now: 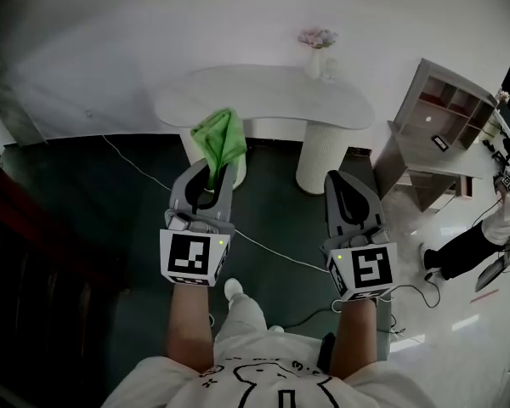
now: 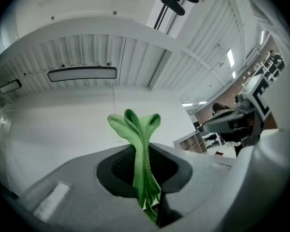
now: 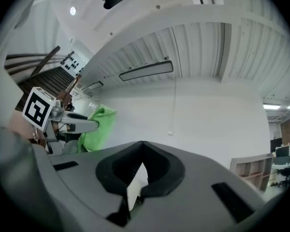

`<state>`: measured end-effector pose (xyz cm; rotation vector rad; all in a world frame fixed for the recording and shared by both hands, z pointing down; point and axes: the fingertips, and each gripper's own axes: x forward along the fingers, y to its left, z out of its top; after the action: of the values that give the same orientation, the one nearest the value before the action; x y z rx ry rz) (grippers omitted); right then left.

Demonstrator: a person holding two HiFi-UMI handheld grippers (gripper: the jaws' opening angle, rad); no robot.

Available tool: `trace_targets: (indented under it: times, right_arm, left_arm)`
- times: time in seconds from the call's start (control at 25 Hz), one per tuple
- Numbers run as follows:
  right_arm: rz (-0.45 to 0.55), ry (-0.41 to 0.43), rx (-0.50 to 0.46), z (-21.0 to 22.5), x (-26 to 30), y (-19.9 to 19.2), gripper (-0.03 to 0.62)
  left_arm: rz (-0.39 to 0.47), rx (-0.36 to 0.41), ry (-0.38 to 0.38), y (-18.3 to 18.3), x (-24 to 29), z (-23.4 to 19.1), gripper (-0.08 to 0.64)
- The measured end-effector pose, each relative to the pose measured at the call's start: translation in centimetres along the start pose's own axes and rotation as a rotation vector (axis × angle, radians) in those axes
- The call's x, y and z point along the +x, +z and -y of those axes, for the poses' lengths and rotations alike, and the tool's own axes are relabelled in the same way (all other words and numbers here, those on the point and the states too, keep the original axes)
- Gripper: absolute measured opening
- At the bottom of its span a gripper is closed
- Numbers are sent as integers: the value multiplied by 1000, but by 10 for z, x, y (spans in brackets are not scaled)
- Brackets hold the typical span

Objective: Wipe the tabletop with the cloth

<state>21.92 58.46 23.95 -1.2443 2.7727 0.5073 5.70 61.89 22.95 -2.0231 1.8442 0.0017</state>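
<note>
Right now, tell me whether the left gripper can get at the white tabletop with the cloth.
Probably yes. The left gripper, jaws shut on the green cloth, is held in front of the tabletop with nothing between them; the vase stands off at its far edge.

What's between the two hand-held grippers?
Head view: only dark floor and a white cable lie between the left hand-held gripper, holding the green cloth, and the right hand-held gripper.

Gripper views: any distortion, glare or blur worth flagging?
Left gripper view: heavy fisheye, black vignetted corners, cloth sharp. Right gripper view: same fisheye, ceiling slats bowed. Head view: floor dark at left, glare on glossy tiles at right.
</note>
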Motion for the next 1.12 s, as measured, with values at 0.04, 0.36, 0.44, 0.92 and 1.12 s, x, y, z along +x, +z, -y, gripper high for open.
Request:
trace_targets:
  times: [0.04,0.36,0.44,0.92,1.12]
  right_arm:
    - [6,-5,17,2,1,0,-2]
    - [1,8,-9,10,25,-12,-2]
    - [1,-3,18,18,38,-17,-2]
    - [-63,-59,71,54,146,-61,-2]
    - [-71,-59,74,59,207,-70,-2]
  left_arm:
    - [-5,-3,0,-3,1,-1,58]
    - [-21,-20,4,-22,27,-10,58]
    - [-31,-15,-1,-28,41,-15,58]
    - [-73,-55,-20,-89,140,-68,58]
    - [-75,-64,-18,-112,182,-108,58]
